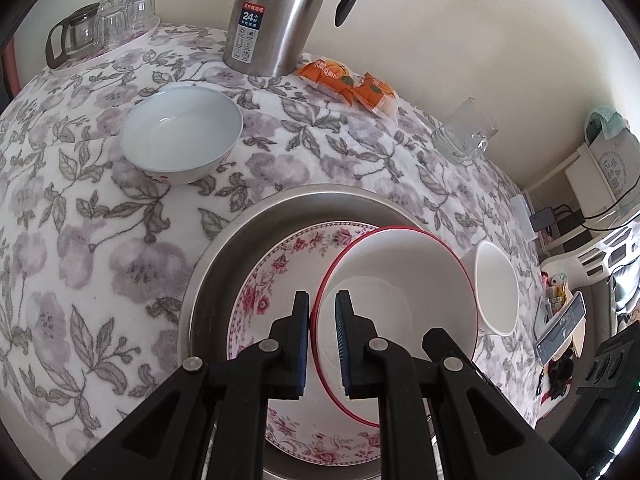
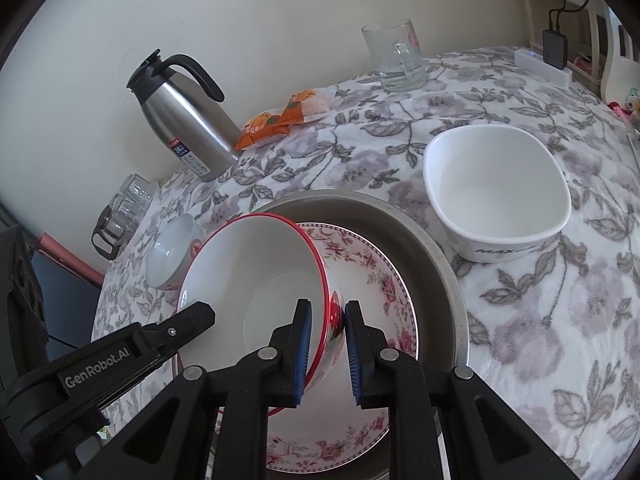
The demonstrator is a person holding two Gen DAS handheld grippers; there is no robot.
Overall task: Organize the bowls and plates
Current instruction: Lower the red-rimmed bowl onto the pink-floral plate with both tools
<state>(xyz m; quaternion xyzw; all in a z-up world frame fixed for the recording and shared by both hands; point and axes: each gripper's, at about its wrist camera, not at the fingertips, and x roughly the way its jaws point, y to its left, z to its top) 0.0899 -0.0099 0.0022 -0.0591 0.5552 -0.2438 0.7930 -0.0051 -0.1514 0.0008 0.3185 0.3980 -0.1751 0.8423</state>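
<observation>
A white bowl with a red rim hangs tilted over a pink-flowered plate. The plate lies in a round steel pan. My left gripper is shut on the bowl's left rim; it also shows in the right wrist view at that rim. On the opposite side my right gripper is shut on the bowl's wall, one pad inside and one outside. A pale round bowl stands left of the pan. A square white bowl stands to its right.
A steel thermos jug, orange snack packets and a glass mug stand along the wall. A tray of upturned glasses with a glass teapot fills the far left corner. The floral cloth drops off at the right edge.
</observation>
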